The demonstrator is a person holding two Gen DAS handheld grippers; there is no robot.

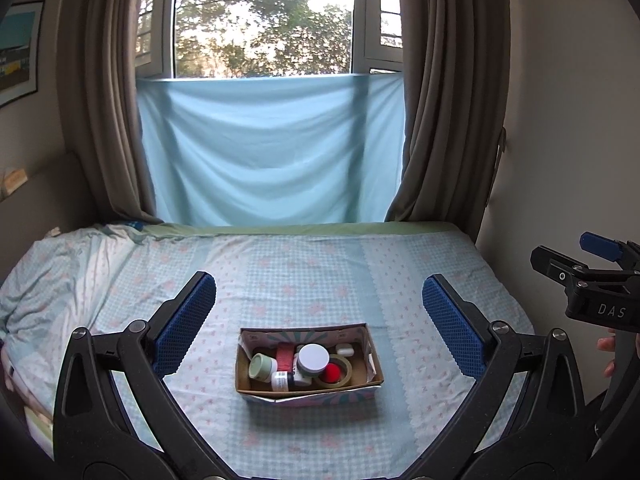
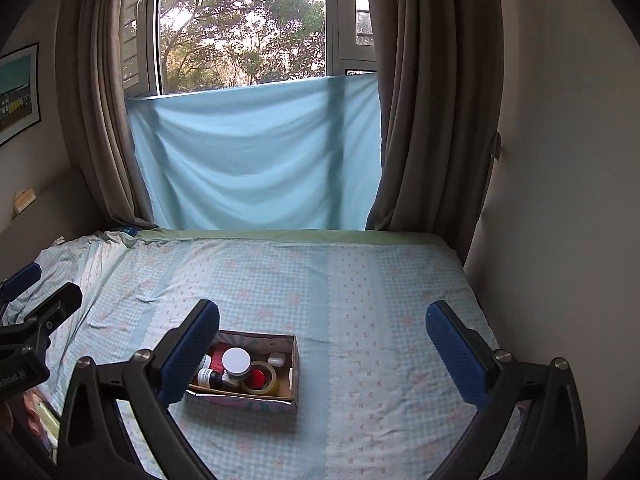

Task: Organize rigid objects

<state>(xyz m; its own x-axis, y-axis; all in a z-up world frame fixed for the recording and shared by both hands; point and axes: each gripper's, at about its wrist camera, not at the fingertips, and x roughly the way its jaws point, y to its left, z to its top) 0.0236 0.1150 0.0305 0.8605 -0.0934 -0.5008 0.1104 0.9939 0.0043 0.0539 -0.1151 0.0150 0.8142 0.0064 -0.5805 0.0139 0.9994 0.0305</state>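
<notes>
A cardboard box (image 1: 308,394) sits on the bed (image 1: 420,264), packed with jars, bottles and a tape roll (image 1: 334,372) (red ball inside). Both the left gripper (image 1: 320,320) and right gripper (image 2: 322,354) hover above, fingers spread wide, holding nothing.

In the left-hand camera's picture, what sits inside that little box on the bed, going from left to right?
Pale green-lidded jar → white-capped jar → tape roll with a red ball inside it, all in the cardboard box. The bottles crowded between them overlap too much to place.
</notes>
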